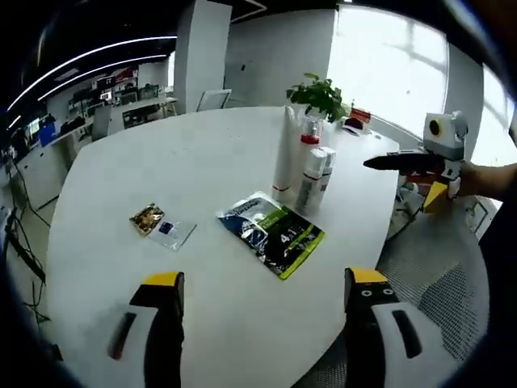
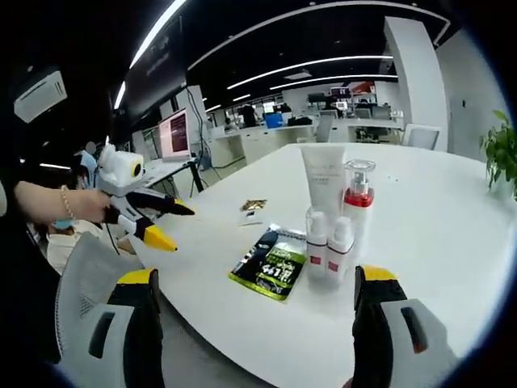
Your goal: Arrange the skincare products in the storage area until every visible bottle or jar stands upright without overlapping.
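Both grippers hover with jaws spread, gripping nothing: left gripper (image 1: 265,303) low over the near edge of the white table (image 1: 202,162), right gripper (image 2: 254,307) off its right edge. Upright bottles (image 1: 311,174) cluster far right beside a tall tube (image 1: 285,153); a dark sachet (image 1: 271,232) lies flat nearby.

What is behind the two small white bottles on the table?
In the right gripper view, behind the two small white bottles stand a white tube and a red-collared pump bottle; their bases are covered.
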Demonstrator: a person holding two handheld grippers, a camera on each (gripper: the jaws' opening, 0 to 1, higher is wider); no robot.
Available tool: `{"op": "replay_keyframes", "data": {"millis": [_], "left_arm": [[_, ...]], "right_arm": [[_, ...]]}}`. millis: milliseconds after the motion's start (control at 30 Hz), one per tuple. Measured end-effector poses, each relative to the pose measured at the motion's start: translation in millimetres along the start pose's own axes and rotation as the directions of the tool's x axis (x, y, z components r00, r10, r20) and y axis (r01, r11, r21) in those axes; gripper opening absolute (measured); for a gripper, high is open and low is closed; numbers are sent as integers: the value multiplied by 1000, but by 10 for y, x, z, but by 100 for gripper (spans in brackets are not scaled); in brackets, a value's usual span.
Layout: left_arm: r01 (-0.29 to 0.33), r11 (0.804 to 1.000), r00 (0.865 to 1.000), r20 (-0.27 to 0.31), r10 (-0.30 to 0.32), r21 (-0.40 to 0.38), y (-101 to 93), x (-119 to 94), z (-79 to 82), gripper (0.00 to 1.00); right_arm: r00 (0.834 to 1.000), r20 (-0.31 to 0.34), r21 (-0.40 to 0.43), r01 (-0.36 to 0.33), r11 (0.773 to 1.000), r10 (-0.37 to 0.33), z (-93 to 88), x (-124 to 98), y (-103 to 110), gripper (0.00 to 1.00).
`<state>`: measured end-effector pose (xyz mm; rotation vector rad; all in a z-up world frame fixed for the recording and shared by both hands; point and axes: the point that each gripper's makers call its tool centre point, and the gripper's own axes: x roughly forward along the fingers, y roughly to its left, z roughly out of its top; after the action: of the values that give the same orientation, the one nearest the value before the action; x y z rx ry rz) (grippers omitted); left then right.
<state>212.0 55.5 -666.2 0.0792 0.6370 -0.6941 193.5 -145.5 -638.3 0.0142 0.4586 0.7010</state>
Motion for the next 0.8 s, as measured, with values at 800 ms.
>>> {"op": "replay_keyframes", "data": {"millis": [800], "left_arm": [[-112,984,991,52,121,-136,58,-560,-159,99]], "right_arm": [[999,-1,-2,-39,999,39,-15,16,75,100]]}}
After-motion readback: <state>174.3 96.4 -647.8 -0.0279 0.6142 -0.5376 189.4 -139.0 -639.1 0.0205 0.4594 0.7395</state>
